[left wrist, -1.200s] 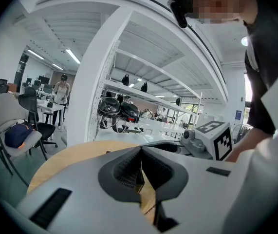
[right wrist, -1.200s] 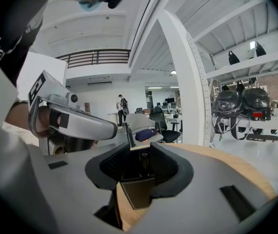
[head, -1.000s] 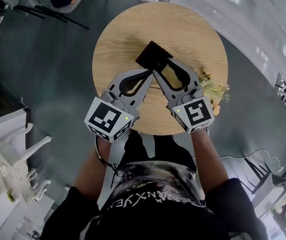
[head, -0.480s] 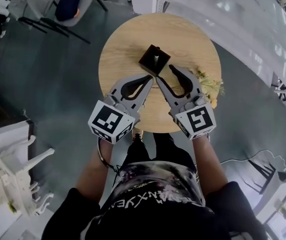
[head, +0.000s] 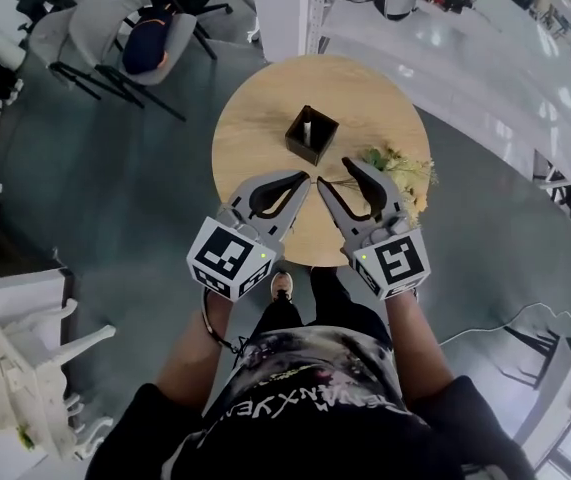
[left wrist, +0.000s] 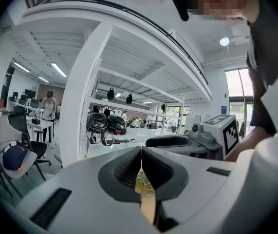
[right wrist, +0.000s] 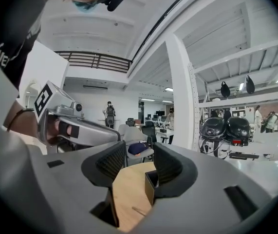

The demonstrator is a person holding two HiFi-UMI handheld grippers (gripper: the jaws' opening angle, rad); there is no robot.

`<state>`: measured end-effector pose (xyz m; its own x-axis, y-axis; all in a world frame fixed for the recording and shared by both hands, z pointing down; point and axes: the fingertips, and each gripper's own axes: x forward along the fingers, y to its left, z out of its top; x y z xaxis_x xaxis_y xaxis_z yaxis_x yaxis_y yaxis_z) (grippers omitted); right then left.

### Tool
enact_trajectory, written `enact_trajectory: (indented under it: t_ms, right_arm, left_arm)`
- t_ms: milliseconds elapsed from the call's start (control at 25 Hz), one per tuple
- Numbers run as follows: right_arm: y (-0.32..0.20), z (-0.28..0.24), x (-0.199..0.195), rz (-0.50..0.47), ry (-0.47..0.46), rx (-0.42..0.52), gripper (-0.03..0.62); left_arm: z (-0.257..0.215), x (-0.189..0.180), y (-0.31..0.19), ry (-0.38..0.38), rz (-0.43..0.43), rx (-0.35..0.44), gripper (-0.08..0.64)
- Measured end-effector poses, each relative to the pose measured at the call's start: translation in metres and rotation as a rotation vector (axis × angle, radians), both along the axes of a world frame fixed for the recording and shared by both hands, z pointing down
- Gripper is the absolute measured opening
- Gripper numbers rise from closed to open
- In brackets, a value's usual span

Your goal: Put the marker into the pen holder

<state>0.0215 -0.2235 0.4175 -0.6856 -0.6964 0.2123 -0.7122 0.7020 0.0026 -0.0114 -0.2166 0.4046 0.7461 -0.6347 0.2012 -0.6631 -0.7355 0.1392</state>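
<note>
Ahead of right gripper [head: 333,172]: marker [head: 307,130]

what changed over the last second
The left hand-held gripper and right hand-held gripper drew back from the holder toward the person and rose. The right one's jaws have just been opening, with nothing between them. The left one stays shut. The holder stays on the table, with the marker in it.

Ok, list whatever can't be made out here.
- Marker: head view, only a pale sliver inside the holder; too small to identify.
- Holder: right gripper view, one corner shows; a jaw of the right gripper covers the rest.
- Flowers: head view, near part under the right gripper.
- Table: left gripper view, shut left gripper blocks nearly all.
</note>
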Motion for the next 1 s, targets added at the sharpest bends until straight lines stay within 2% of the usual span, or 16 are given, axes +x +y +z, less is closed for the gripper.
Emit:
enact_trajectory:
  t_ms: [600, 1000]
  right_arm:
    - [0.082, -0.044, -0.022, 0.054, -0.004, 0.041, 0.187]
    - [0.12, -0.06, -0.038, 0.066, -0.01, 0.038, 0.187]
  left_arm:
    - [-0.039, -0.027, 0.068, 0.008, 0.077, 0.071, 0.021]
    - [-0.047, -0.048, 0.1, 0.01, 0.113, 0.069, 0.021]
